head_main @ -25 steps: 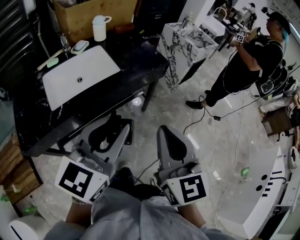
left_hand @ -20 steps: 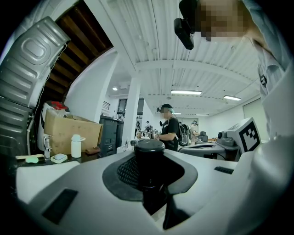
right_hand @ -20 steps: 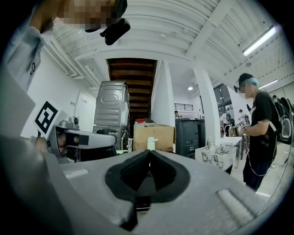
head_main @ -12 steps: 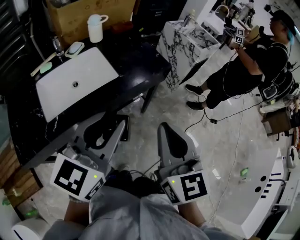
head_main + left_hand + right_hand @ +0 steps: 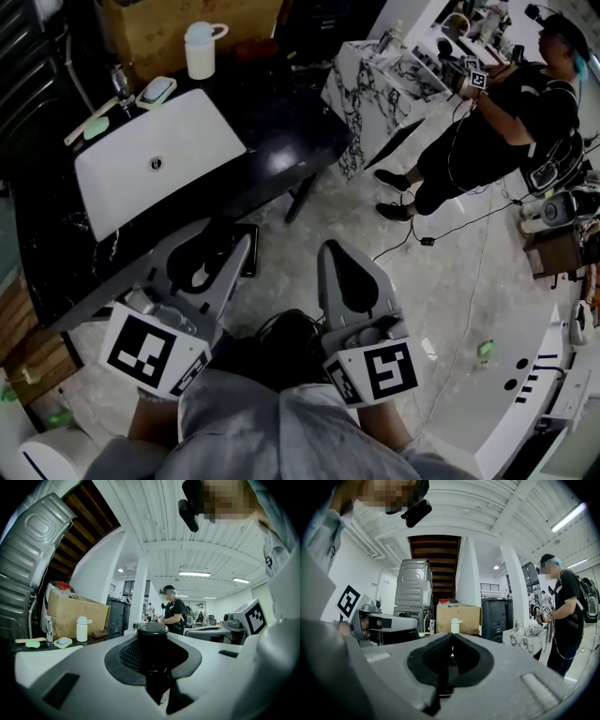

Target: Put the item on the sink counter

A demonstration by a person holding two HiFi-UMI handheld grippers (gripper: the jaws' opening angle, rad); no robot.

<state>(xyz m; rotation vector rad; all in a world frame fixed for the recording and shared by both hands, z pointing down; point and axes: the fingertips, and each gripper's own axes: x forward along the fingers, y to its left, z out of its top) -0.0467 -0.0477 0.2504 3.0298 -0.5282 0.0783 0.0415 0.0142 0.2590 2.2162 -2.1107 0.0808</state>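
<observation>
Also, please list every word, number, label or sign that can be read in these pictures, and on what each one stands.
No word or number can be read.
The cube of the left gripper: black and white squares, no letters.
The cube of the right gripper: the same kind of pattern.
The white fixture: dark marks, too small to read.
The cardboard box: no print shows.

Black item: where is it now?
The black item sits in the left gripper's jaws, lower left in the head view, by the sink counter's front edge.

Black item (image 5: 152,639): lower end hidden.
</observation>
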